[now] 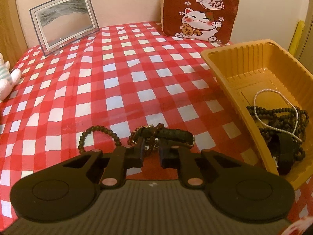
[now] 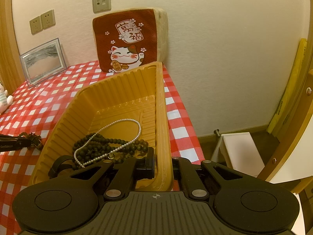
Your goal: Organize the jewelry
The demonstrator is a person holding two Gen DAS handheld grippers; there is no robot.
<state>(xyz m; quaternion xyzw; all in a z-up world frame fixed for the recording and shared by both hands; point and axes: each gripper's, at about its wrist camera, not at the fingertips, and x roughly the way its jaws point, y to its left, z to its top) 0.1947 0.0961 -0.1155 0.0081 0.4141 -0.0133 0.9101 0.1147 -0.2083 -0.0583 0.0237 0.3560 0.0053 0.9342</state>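
The left hand-held gripper (image 1: 151, 153) is sitting low over the checked tabletop (image 1: 117, 78), its two fingers parted with a tangle of jewelry (image 1: 156, 135) lying between and just ahead of the tips. The tangle is made up of a dark strap piece, reddish beads and a gold-toned chain. Whether the fingers are pressing on it cannot be told from the left wrist view. A dark bead bracelet (image 1: 97, 137) is lying on the cloth just left of the tangle, apart from the fingers.

The right hand-held gripper (image 2: 163, 168) is clamping the near right wall of the yellow tray (image 2: 162, 117), one finger inside and one outside. Only the right wrist view is showing this grip; in the left wrist view the tray (image 1: 234, 58) is appearing at the right with no gripper visible on it.

Inside the tray, a pile of dark bead strands (image 2: 103, 146) is lying with a white pearl strand (image 2: 125, 121) draped over it and a black band (image 2: 58, 164) beside it.

The right wrist view is also showing wall sockets (image 2: 42, 21) and the floor beyond the tabletop edge. Both views are showing a lucky-cat cushion (image 1: 201, 9) against the wall, a clear picture frame (image 1: 64, 19) and a plush toy (image 1: 6, 78) at the left edge.
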